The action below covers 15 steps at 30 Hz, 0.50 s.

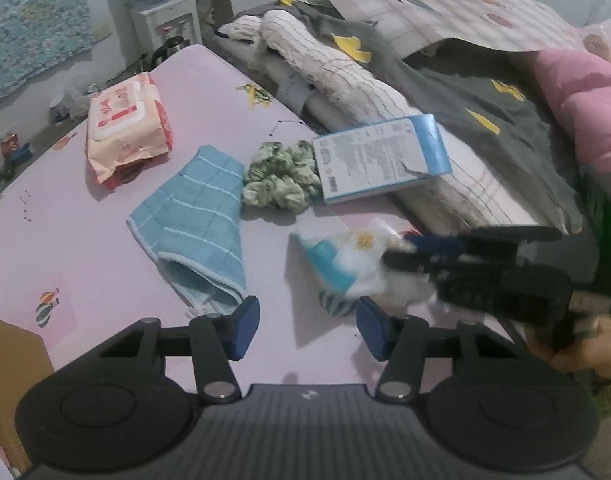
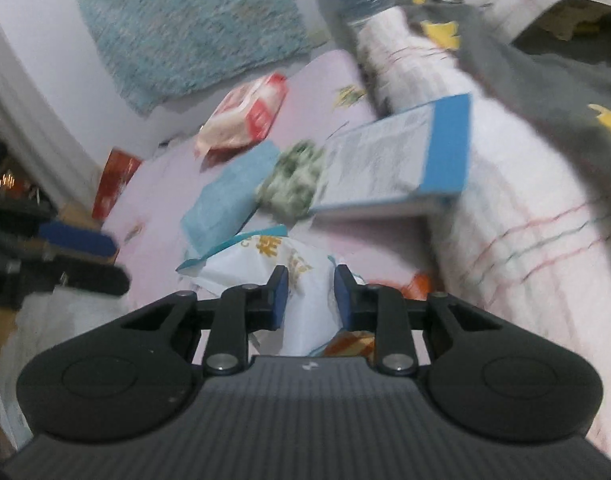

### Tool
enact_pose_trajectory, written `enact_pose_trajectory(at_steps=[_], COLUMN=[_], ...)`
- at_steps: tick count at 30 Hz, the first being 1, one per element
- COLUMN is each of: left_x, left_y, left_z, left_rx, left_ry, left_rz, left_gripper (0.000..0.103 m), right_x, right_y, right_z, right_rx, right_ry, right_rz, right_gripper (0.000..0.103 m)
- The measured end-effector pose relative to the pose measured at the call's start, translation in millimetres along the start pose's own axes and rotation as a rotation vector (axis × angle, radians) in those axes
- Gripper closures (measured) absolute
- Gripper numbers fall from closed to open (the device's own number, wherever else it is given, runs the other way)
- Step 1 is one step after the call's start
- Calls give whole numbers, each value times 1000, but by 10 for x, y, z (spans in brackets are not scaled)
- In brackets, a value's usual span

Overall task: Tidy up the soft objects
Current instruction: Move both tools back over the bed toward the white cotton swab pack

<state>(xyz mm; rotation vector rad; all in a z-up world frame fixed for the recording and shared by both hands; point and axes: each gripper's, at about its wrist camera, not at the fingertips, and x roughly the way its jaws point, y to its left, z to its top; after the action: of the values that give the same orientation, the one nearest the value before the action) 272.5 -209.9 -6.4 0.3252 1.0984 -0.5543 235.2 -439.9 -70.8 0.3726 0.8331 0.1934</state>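
Right gripper [image 2: 308, 297] clamps the white tissue pack [image 2: 305, 280] at lower centre, presumably to lift it; left gripper [image 1: 307, 330] hangs released, holding nothing.

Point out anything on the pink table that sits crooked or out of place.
The blue-edged box stands out: it lies tilted, one end propped on the striped white bedding and the other overlapping the green scrunchie. The blue towel lies rumpled and diagonal.

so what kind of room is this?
Likely a bedroom: a bed with rumpled grey bedding and a pink pillow beside the pink table, plus a water dispenser behind.
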Motion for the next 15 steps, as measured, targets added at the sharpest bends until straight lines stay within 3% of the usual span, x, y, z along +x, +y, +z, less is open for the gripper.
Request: enact_pose_trajectory(at_steps=[6,11,15], left_x=[72,295,536], left_y=[-7,-26,-74], left_z=[-86,-107,-133], left_rx=[-39,-76,-99], left_ry=[50,149,238], left_rz=[-32,-83,-102], left_gripper=[48,28,24], right_x=[-34,-166,-250], right_y=[386,600,625], right_z=[-303,-560,-673], right_rx=[-99,-176,-200], right_ry=[67,75,48], right_rz=[30,34,44], right_gripper=[79,79,78])
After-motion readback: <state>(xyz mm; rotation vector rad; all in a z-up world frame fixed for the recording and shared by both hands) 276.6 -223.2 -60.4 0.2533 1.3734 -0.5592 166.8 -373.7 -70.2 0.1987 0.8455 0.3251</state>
